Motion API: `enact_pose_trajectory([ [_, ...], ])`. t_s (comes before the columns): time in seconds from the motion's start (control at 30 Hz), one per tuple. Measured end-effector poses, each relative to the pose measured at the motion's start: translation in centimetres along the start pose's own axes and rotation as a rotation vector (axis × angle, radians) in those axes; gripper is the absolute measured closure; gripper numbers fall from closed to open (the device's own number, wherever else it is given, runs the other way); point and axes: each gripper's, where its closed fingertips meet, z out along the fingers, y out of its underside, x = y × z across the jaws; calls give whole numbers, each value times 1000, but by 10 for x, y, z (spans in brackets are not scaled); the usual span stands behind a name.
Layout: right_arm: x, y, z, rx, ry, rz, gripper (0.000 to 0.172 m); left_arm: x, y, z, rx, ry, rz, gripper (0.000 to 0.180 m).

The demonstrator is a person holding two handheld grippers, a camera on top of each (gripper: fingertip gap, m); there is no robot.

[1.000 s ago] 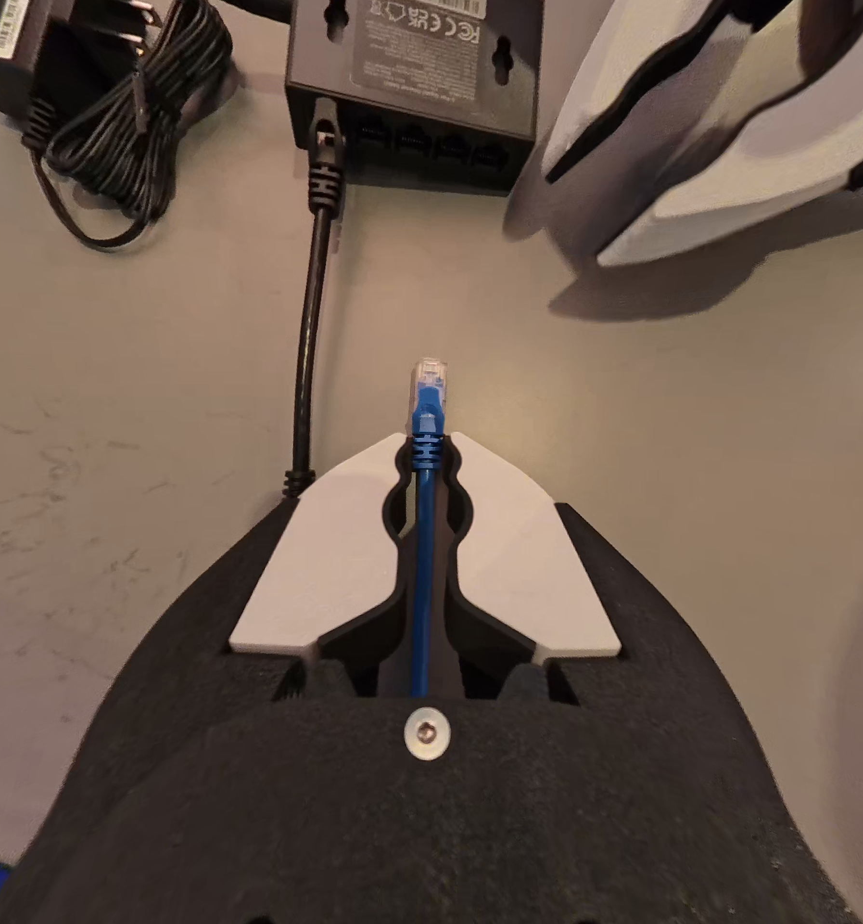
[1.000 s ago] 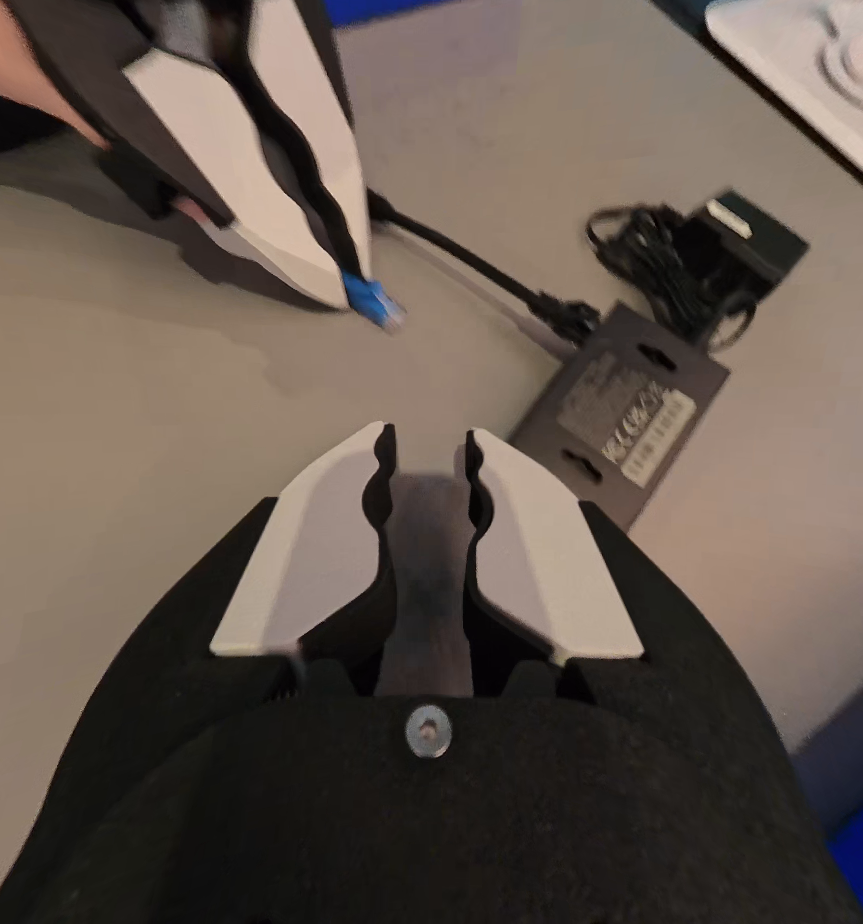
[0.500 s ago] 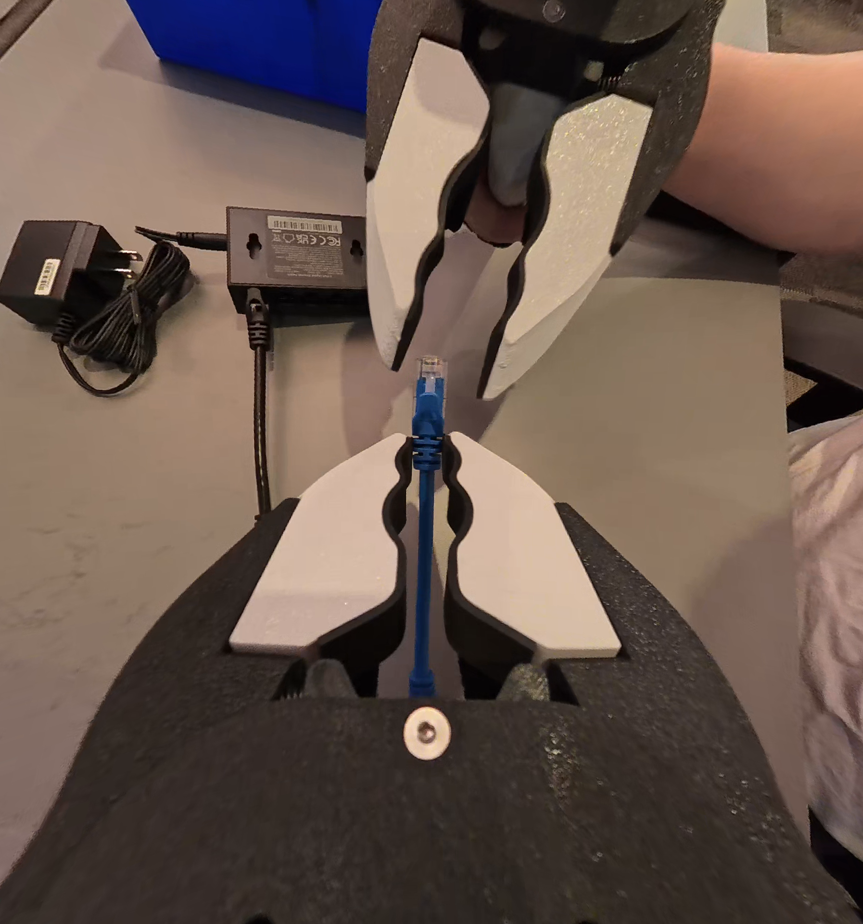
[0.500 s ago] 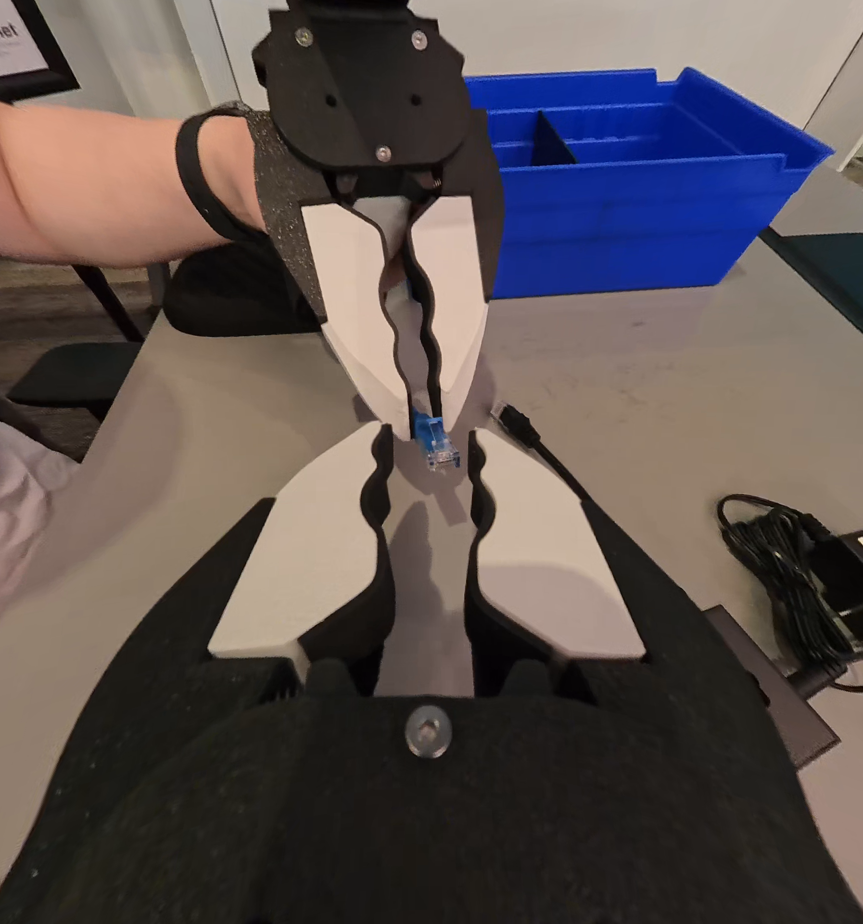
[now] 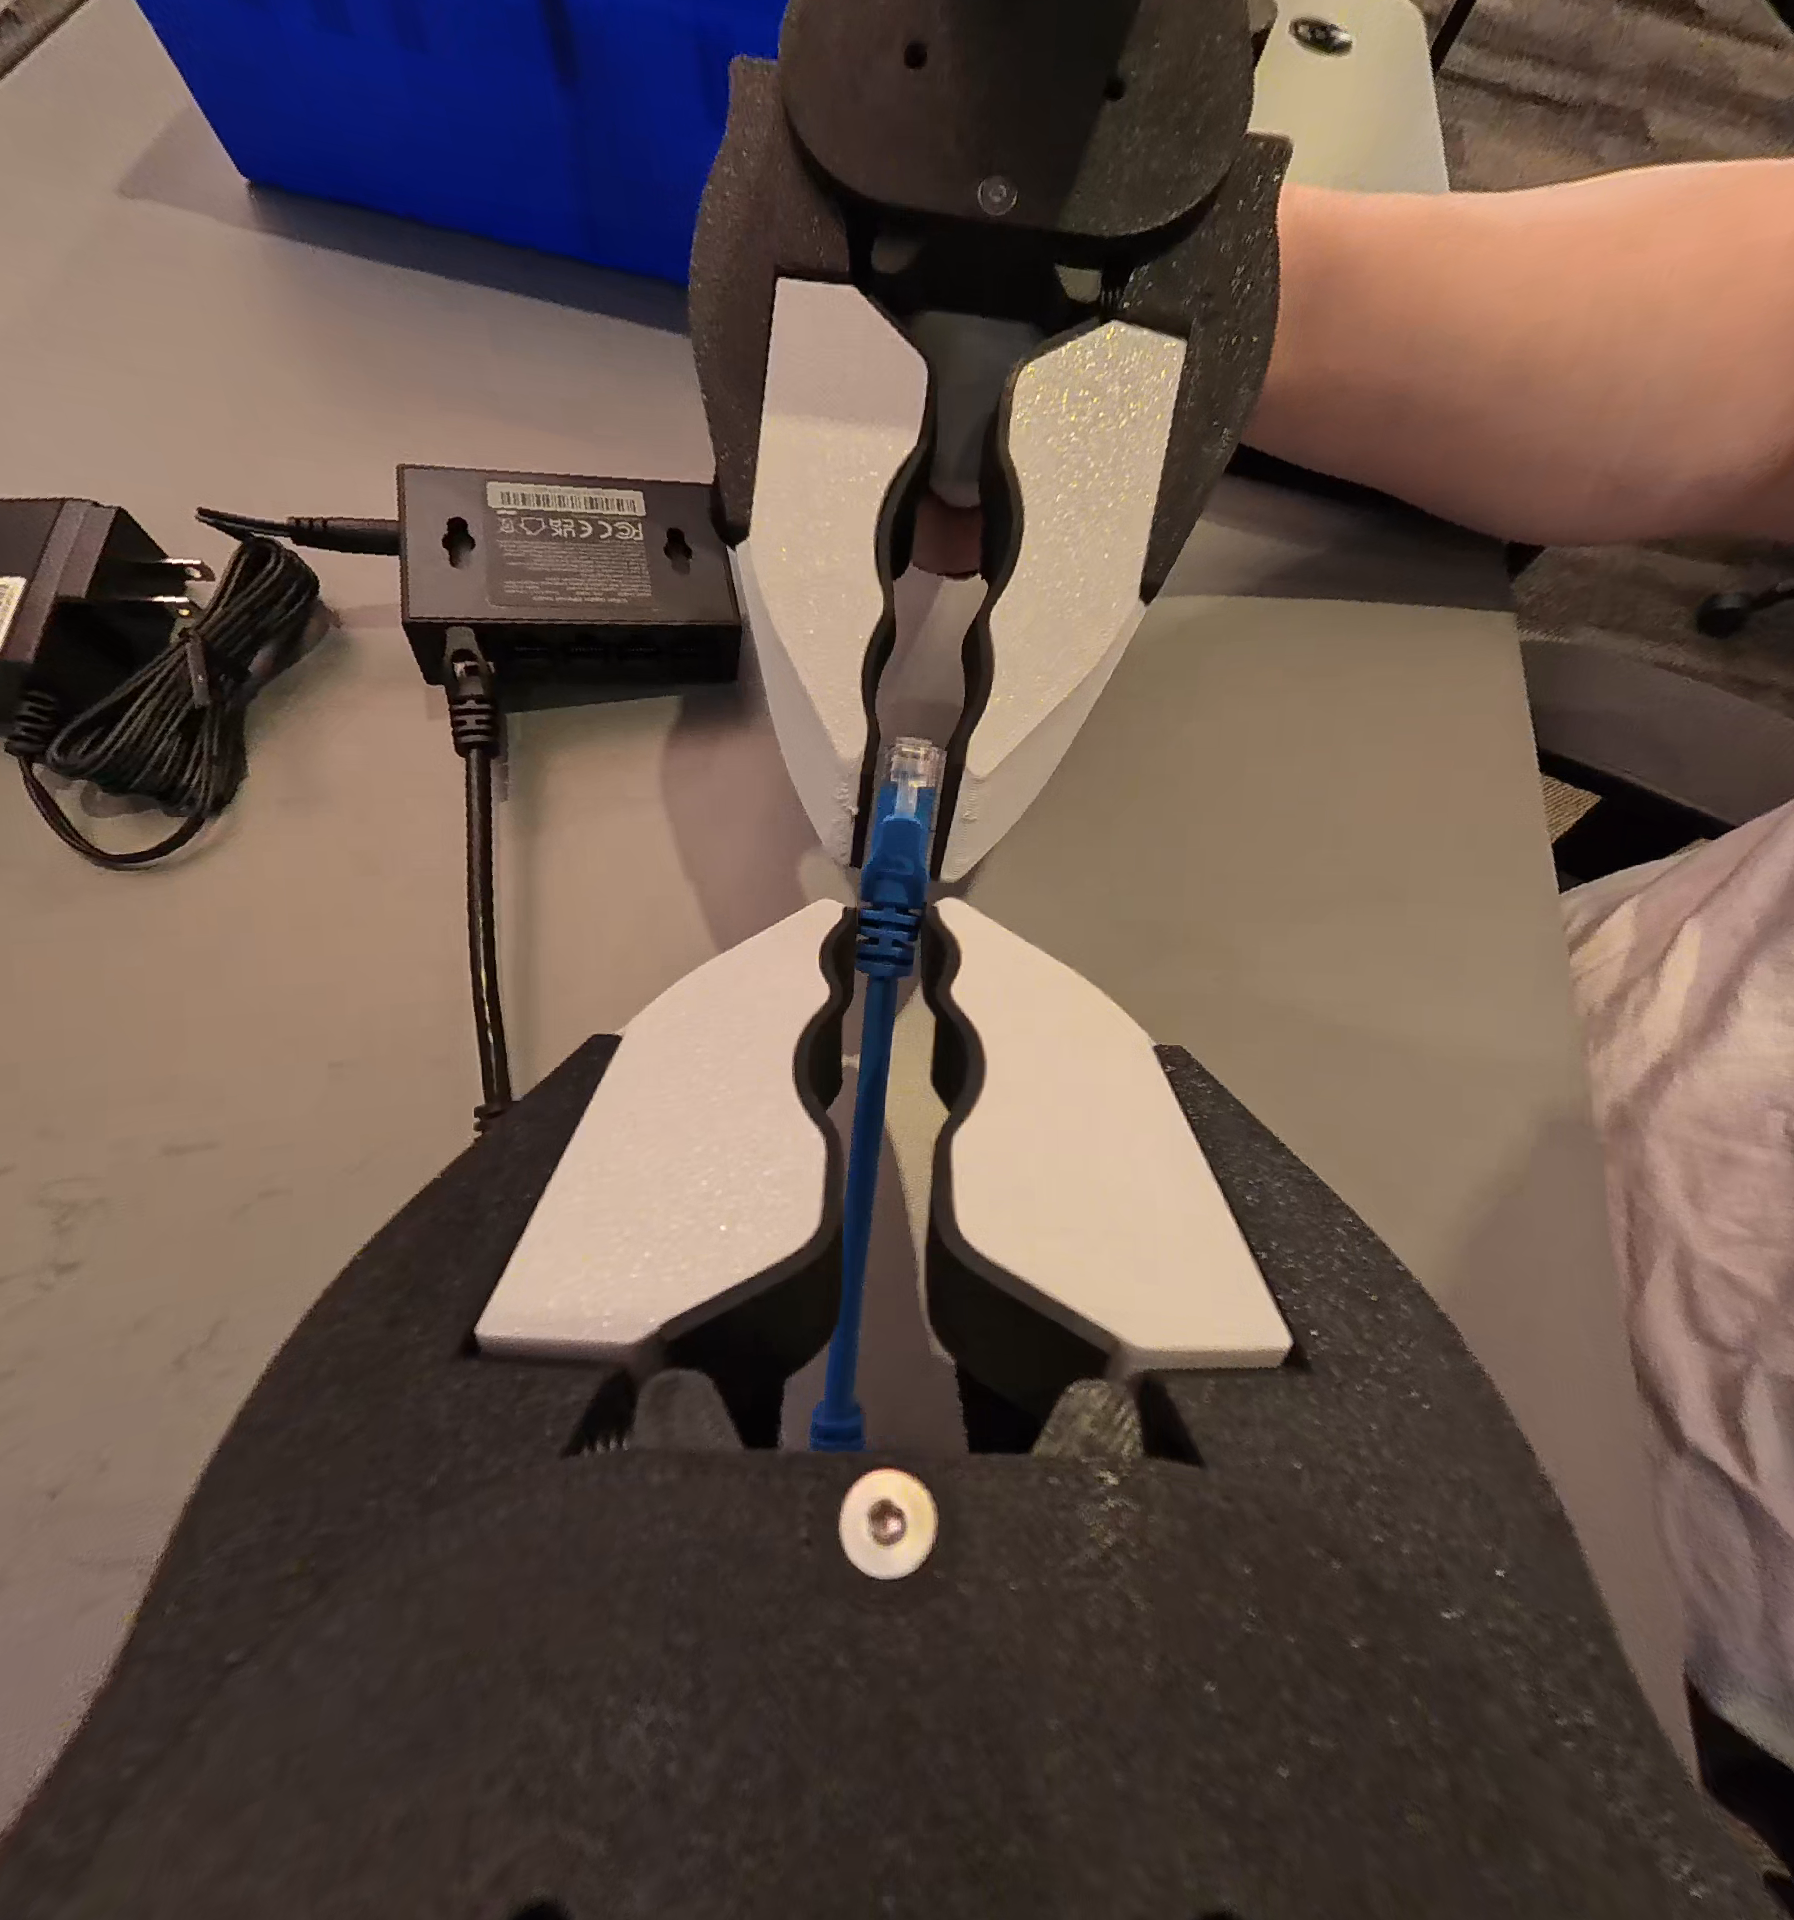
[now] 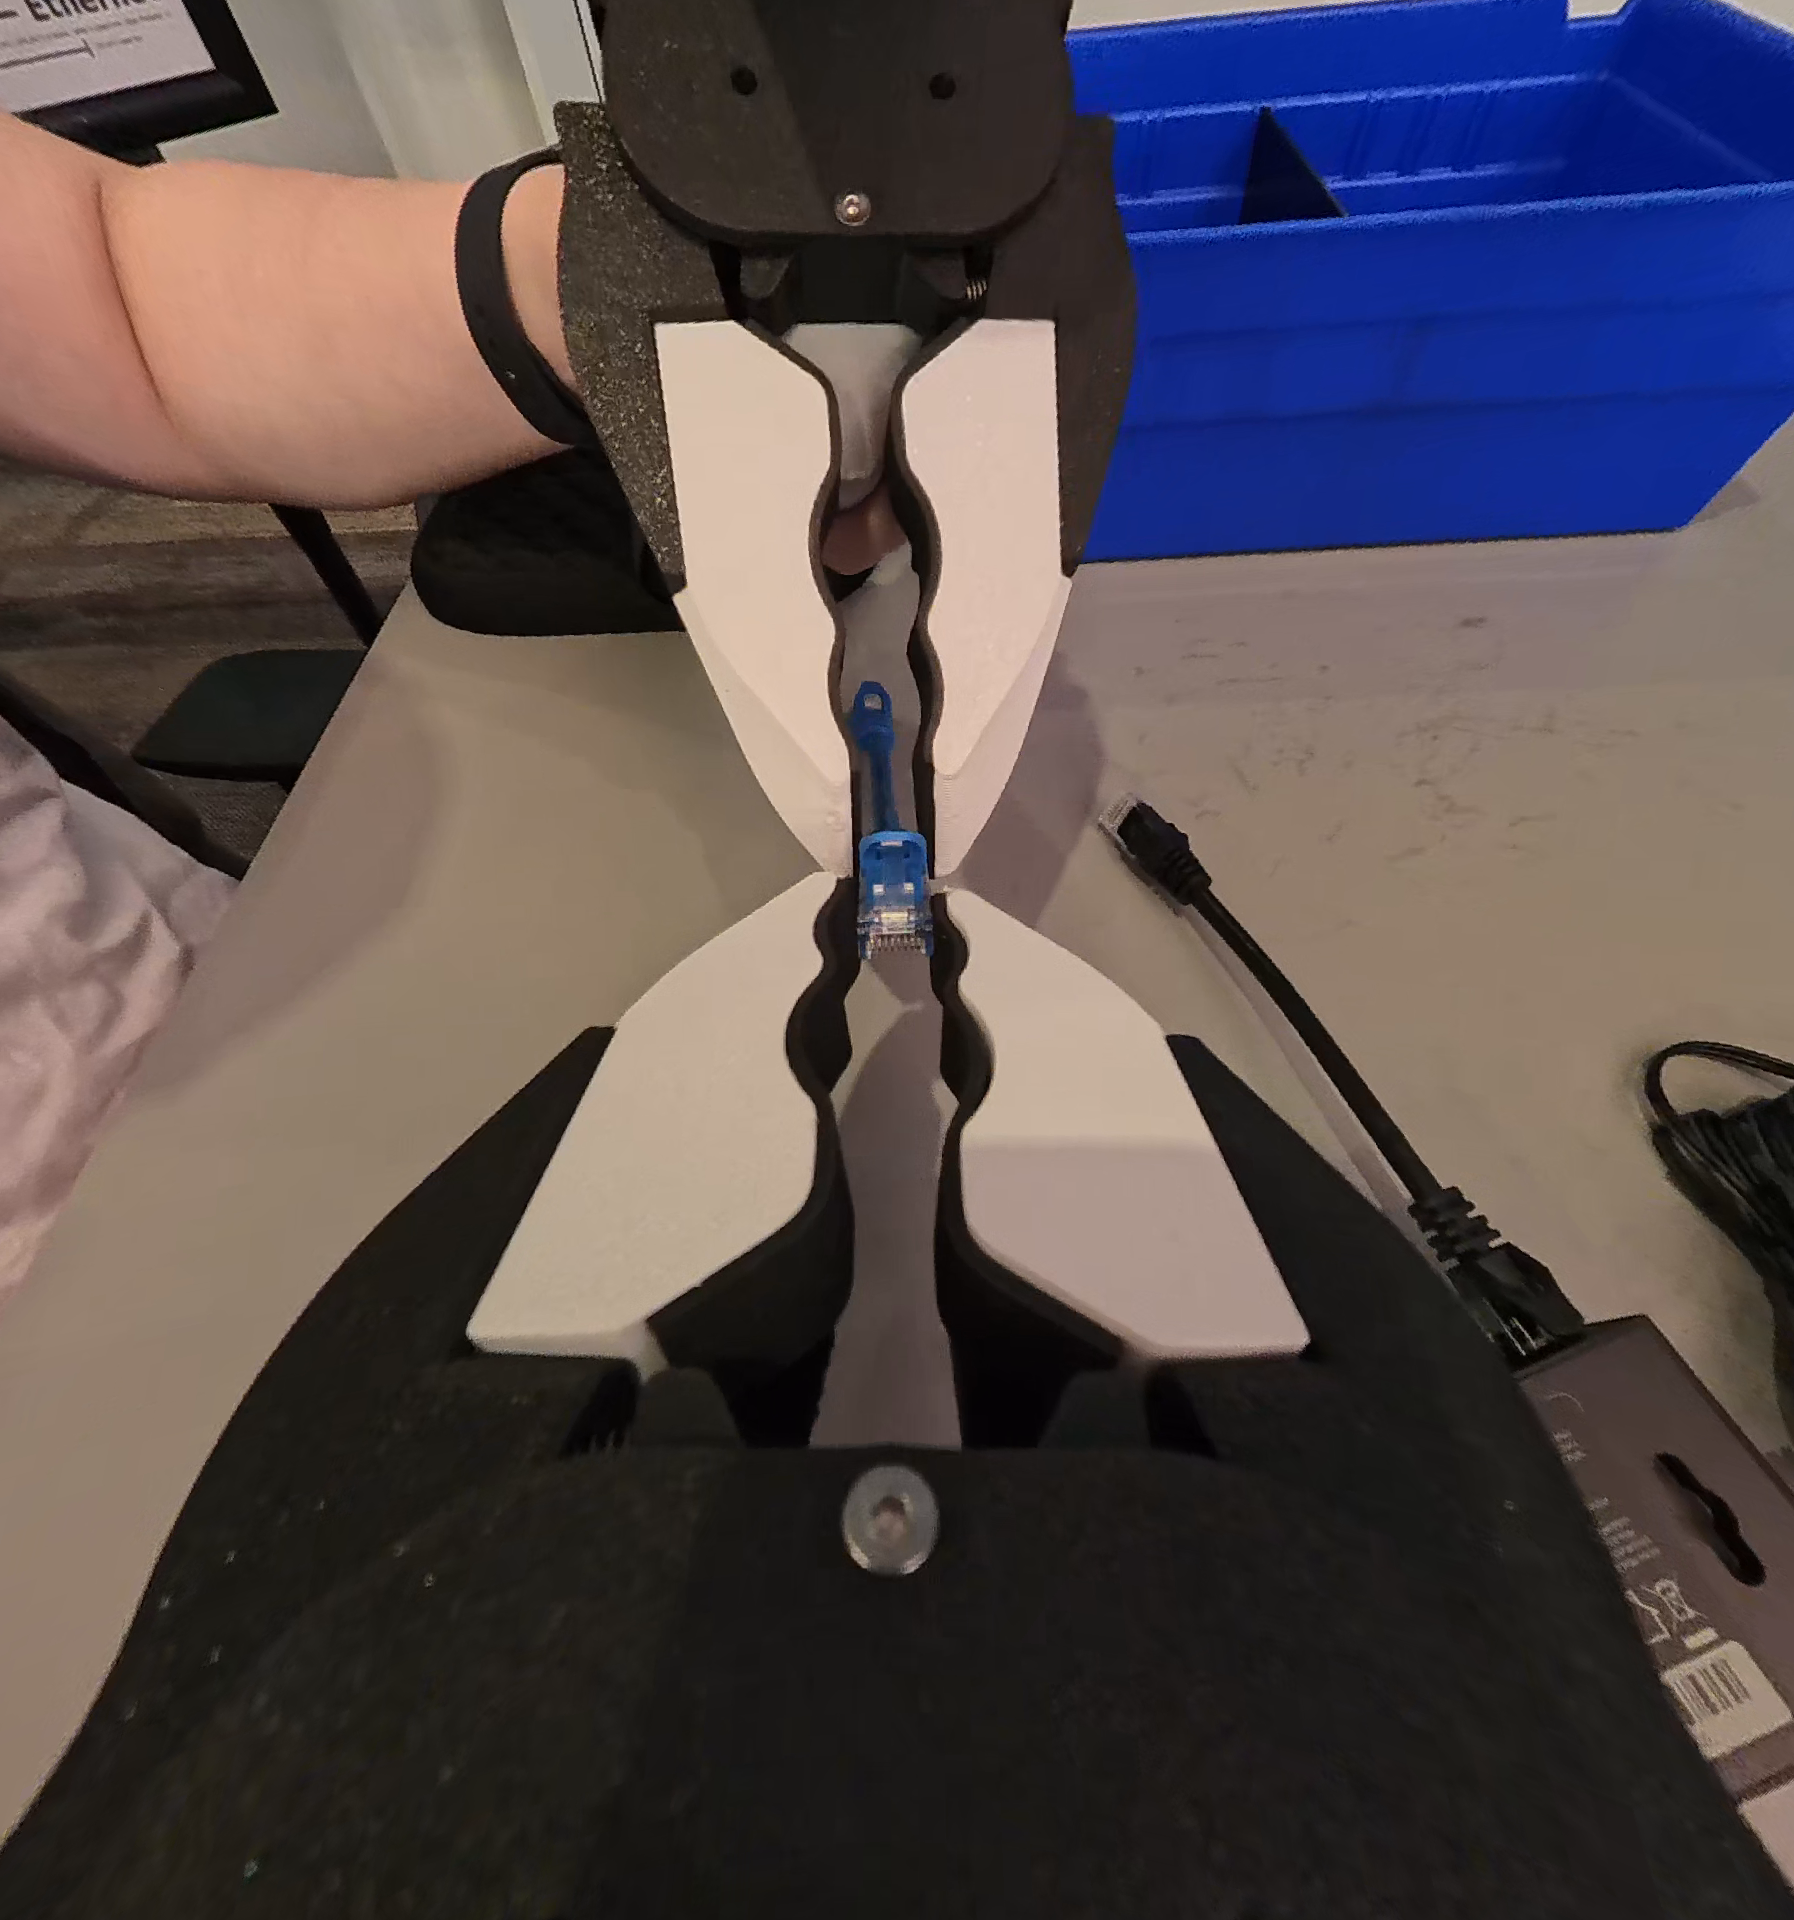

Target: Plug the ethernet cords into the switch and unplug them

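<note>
— Where's the blue ethernet cord (image 5: 877, 1049) right now?

— In the left gripper (image 5: 893, 914), jaws narrow, clamped on its ribbed boot. Its clear plug (image 6: 893, 914) sticks forward into the right gripper (image 6: 893, 925), whose jaws close narrowly on the plug.

— And the switch (image 5: 571, 582)?

— Lying label-up on the grey counter (image 5: 197, 987), a black cord (image 5: 477, 831) plugged into its leftmost port, beside a power adapter (image 5: 31, 603).
</note>
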Motion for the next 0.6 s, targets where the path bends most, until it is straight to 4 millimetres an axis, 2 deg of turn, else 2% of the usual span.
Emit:
enact_pose_trajectory([
  [0.03, 0, 0, 0, 4, -3, 12, 159, -1, 0, -1, 7, -1, -14, 166],
  [0.1, 6, 1, -2, 12, 24, 22, 159, -7, -2, -6, 33, -35, -50, 147],
  [0.17, 12, 3, -6, 29, 50, 45, 159, -10, -9, -17, 107, -76, -74, 141],
  [0.27, 25, 2, -14, 69, 92, 93, 159, -3, -20, -34, 232, -125, -103, 147],
  [0.37, 34, -9, -23, 147, 105, 140, 159, 20, -30, -40, 316, -119, -115, 156],
  [0.47, 39, -32, -35, 274, 103, 189, 159, 40, -37, -24, 397, -83, -223, 163],
  [0.53, 39, -48, -43, 365, 83, 229, 159, 38, -35, -7, 410, -96, -291, 164],
  [0.6, 36, -63, -50, 452, 41, 272, 159, 27, -37, 4, 435, -152, -315, 160],
])
